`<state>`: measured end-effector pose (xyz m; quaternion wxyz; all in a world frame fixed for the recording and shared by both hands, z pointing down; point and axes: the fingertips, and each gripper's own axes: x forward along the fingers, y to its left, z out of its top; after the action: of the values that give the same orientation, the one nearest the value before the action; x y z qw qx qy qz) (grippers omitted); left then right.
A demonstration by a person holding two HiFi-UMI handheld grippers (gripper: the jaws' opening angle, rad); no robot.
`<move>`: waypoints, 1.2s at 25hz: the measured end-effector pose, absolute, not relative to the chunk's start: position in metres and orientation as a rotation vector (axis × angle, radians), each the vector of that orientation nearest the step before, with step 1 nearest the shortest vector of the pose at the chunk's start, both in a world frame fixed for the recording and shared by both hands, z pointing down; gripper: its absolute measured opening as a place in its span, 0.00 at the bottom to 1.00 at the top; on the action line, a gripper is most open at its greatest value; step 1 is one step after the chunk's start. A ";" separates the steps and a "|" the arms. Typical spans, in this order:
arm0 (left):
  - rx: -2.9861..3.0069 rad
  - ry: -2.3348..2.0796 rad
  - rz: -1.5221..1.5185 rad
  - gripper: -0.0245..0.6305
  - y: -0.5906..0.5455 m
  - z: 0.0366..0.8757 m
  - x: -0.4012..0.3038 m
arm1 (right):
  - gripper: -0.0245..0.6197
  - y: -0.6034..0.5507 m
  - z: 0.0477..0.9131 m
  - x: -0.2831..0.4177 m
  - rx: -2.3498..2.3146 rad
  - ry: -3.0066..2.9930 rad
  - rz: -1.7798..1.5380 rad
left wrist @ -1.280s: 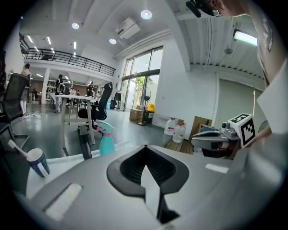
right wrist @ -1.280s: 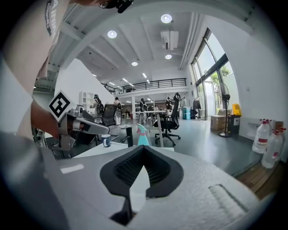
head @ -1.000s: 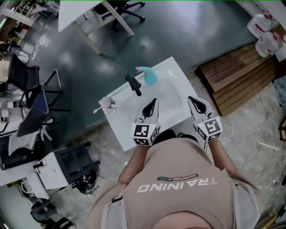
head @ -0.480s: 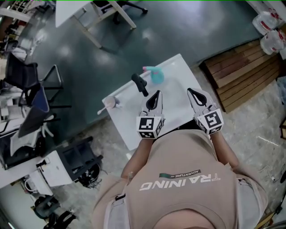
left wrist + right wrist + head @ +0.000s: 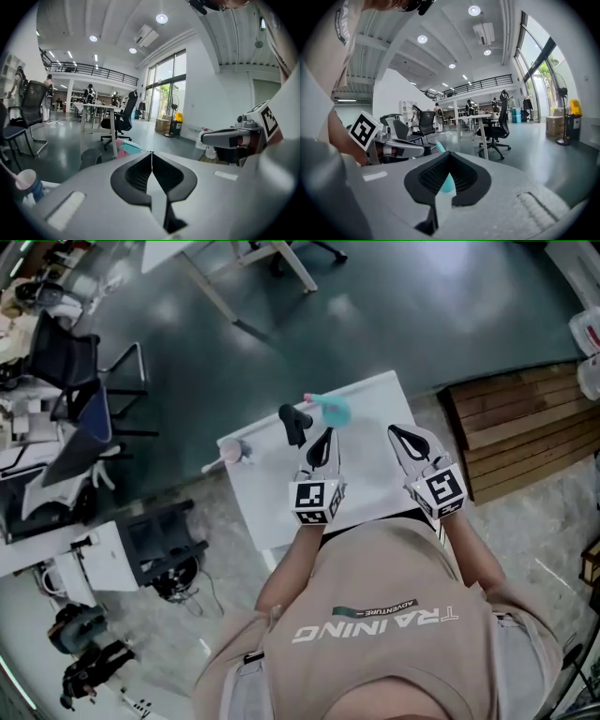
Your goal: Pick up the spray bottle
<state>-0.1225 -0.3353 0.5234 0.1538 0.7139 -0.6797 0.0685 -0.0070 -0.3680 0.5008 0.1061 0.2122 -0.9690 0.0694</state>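
The spray bottle (image 5: pixel 333 410), teal with a pink trigger, lies near the far edge of the white table (image 5: pixel 367 448). My left gripper (image 5: pixel 325 435) is shut and empty, its tip just short of the bottle. In the left gripper view, the bottle (image 5: pixel 128 147) shows just beyond the shut jaws of the left gripper (image 5: pixel 151 155). My right gripper (image 5: pixel 394 432) hovers to the bottle's right, shut with nothing in it. In the right gripper view, the teal bottle (image 5: pixel 447 183) shows behind the right gripper (image 5: pixel 449 153).
A black cylindrical object (image 5: pixel 292 422) stands left of the bottle. A cup (image 5: pixel 231 452) with a stick in it sits at the table's left corner. A wooden pallet (image 5: pixel 516 423) lies right of the table, office chairs (image 5: pixel 75 362) to the left.
Both grippers have moved forward over the table toward the bottle. The left tip is now close beside it. Both stay shut.
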 end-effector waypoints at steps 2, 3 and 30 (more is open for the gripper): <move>2.012 -1.976 0.202 0.07 -0.343 0.530 -0.126 | 0.04 -0.377 0.505 -0.007 0.593 -2.860 0.218; 1.995 -1.989 0.205 0.07 -0.346 0.533 -0.128 | 0.04 -0.381 0.507 -0.008 0.575 -2.861 0.220; 1.800 -2.081 0.361 0.32 -0.392 0.593 -0.158 | 0.04 -0.385 0.536 0.008 0.382 -2.824 0.275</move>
<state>-0.1577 -0.3916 0.5931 0.1821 0.6378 -0.7373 0.1279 0.0076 -0.3845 0.5356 0.1387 0.1320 -0.9769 0.0951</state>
